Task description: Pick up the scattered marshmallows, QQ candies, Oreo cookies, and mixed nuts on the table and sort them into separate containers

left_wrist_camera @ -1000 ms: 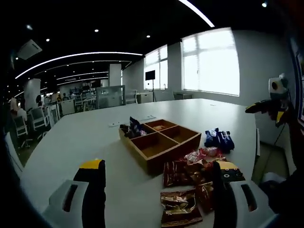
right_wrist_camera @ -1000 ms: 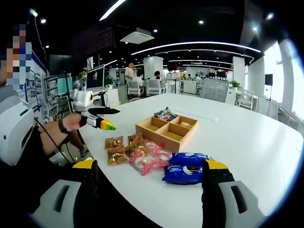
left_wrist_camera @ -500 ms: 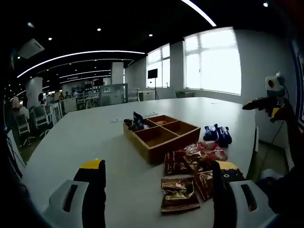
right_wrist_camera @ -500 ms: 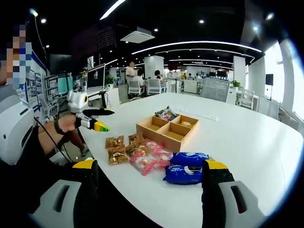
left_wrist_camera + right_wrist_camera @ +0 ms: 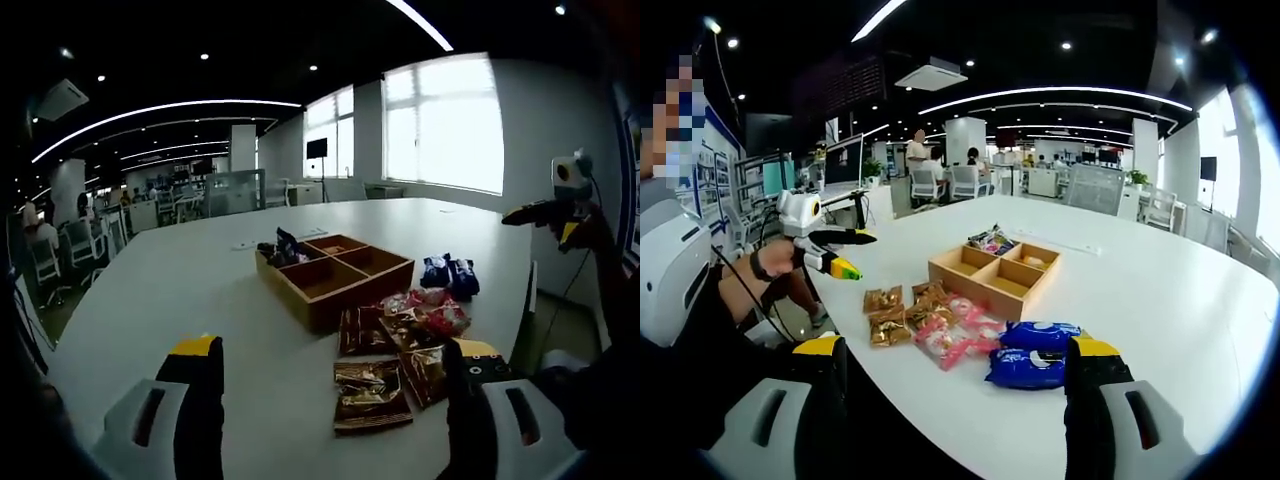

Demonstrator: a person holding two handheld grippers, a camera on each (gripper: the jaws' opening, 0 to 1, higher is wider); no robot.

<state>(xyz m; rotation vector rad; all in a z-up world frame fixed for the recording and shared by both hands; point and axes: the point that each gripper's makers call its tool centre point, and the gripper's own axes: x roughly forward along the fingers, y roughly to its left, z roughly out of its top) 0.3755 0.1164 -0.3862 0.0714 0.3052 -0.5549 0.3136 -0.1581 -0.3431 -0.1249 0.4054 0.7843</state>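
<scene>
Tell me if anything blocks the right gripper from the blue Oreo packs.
Nothing visible does. The right gripper is open and held above the table edge, with the two blue Oreo packs lying just ahead of its jaws; the pink candy packets lie beside them.

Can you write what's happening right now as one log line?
left gripper: open, empty | right gripper: open, empty | snack packets: on table | wooden tray: partly filled
</scene>
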